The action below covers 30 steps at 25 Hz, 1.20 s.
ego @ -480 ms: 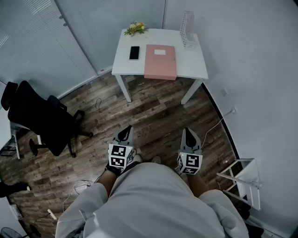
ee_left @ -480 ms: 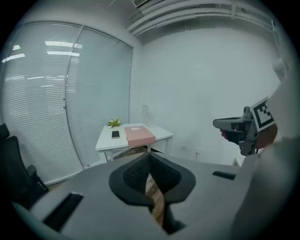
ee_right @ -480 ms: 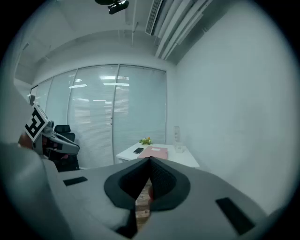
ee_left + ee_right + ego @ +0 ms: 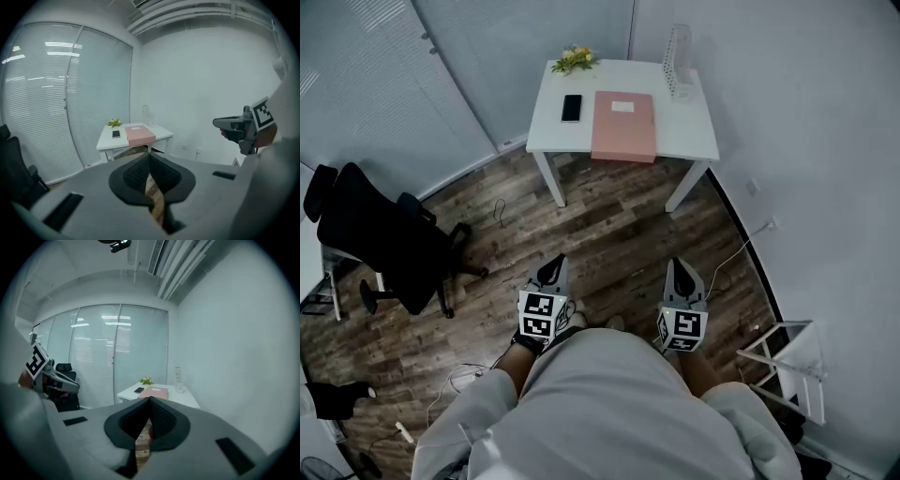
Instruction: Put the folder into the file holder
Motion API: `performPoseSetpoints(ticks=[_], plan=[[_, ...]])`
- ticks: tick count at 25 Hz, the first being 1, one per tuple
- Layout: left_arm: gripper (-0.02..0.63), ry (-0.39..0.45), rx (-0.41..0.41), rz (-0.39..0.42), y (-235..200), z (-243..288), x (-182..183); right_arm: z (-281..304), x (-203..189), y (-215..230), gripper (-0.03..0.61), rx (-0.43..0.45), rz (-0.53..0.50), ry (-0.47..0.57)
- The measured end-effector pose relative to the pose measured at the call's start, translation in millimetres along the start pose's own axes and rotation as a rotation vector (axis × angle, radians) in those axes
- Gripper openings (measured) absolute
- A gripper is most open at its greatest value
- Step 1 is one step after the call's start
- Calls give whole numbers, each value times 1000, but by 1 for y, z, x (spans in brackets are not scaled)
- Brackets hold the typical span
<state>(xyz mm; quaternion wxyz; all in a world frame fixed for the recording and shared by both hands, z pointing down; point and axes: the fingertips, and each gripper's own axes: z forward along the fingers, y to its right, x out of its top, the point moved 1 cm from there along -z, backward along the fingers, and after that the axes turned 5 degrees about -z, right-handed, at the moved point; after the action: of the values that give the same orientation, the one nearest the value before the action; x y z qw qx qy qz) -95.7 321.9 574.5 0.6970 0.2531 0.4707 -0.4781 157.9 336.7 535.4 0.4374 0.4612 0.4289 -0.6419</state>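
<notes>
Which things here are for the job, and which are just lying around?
For the job: pink folder, file holder, left gripper, right gripper.
Just lying about: phone, flowers, office chair.

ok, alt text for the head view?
A pink folder lies flat on a white table, black phone to its left, clear file holder at the far right corner. The person stands well back, left hand-held gripper and right hand-held gripper both empty.

Left gripper (image 4: 553, 270): held low at 7 o'clock, jaws together, empty, pointing to 12 o'clock. Right gripper (image 4: 679, 272): at 5 o'clock, likewise closed, empty.
</notes>
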Motion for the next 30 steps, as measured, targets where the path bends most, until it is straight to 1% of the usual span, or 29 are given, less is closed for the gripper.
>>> performPoseSetpoints(ticks=[6,9,10,12,13,14,16,19,25,28,30], plan=[[9,-1,3,1,3,-1,-2,-2,0,1,11,2,-15,10],[9,-2,5,0,5,-1,-4,-4,1,5,15,6,-5,31],[9,-3,6,0,6,-1,-4,-5,0,5,80,14,5,33],[9,-5,7,1,8,-3,-4,-5,-1,8,309,21,25,33],[9,-6,8,2,9,-3,-5,-6,-2,11,359,10,26,37],[9,-6,9,3,9,-4,-6,-8,-2,14,372,-3,21,42],[9,-7,14,4,11,-3,-7,-10,-5,20,379,-21,12,46],[9,-10,25,8,15,-1,-8,-13,-11,27,379,-19,15,43],[9,-4,39,11,30,-2,-9,-17,-27,39,377,5,22,30],[9,-14,56,14,28,-2,-13,-9,-33,37,377,26,32,20],[9,-20,70,5,21,-3,-17,-5,-33,30,376,45,20,20]])
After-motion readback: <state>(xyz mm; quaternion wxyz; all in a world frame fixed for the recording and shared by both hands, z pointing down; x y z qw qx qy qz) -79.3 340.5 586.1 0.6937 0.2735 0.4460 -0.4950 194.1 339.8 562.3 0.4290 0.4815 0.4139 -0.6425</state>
